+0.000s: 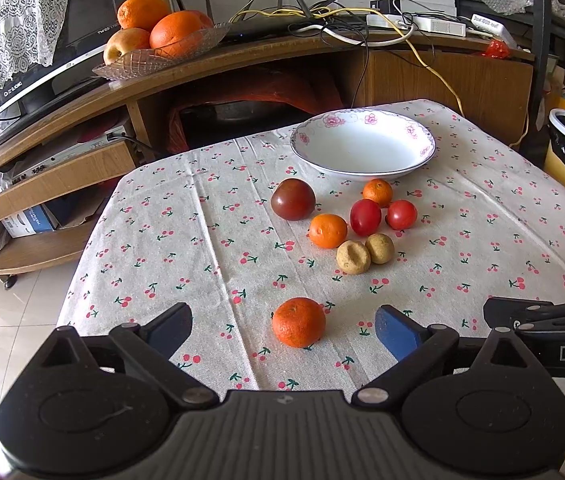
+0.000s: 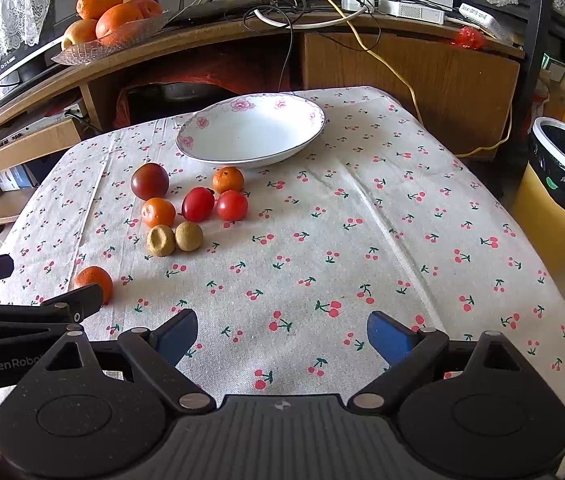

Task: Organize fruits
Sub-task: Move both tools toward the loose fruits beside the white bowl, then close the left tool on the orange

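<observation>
The cherry-print table (image 1: 482, 216) spreads ahead of both tools. The bowl (image 1: 362, 168) sits far ahead, holding nothing. The left gripper (image 1: 282, 330) gapes wide, one orange (image 1: 298, 322) between its fingers, untouched. The right gripper (image 2: 282, 336) gapes over bare cloth. The fruit cluster (image 1: 362, 220) lies between orange and bowl.
</observation>
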### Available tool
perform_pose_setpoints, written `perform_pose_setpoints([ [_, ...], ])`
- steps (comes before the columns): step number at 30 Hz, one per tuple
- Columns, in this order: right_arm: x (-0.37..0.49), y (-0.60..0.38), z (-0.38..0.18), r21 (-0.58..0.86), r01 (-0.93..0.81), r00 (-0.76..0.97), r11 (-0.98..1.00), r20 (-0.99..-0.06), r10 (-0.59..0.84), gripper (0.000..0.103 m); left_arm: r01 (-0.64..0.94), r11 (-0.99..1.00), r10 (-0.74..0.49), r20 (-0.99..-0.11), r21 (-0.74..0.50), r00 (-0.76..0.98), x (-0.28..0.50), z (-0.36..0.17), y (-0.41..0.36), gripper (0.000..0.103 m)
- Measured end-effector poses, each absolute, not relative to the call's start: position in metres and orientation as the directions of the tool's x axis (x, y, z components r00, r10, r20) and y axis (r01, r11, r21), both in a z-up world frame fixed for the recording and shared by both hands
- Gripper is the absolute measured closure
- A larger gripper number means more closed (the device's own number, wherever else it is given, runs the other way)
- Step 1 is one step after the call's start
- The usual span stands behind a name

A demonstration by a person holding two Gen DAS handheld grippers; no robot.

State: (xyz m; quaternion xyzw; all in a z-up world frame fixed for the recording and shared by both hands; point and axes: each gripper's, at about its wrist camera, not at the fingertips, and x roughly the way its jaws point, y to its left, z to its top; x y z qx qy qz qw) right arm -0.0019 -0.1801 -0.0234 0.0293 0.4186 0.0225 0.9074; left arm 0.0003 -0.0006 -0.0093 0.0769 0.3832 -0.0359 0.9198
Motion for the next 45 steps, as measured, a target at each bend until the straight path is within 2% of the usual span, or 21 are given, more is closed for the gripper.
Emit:
perform_pose_setpoints([
  [11,-0.001,-0.175,-0.026,0.069,-0.036,0.642,0.997,-0.763,0.076,0.016,0.124,0.986,-0.007,-0.710,0.114,0.704,-0.001,-0.012,0.004,0.000],
  [25,0.007,-0.168,-0.034,0.080,-0.068,0.617,0.994,-0.780,0.105,0.019,0.144,0.985,-0.032,-0.724,0.093,0.689,0.004,-0.023,0.008,0.008],
  [39,0.017,-0.169,-0.041,0.082,-0.069,0.602,0.994,-0.791,0.107,0.020,0.167,0.981,-0.046,-0.711,0.101,0.701,0.011,-0.032,0.007,0.009],
  [45,0.021,-0.171,-0.043,0.089,-0.069,0.597,0.994,-0.794,0.113,0.020,0.175,0.980,-0.055,-0.728,0.090,0.683,0.020,-0.039,0.007,0.024],
])
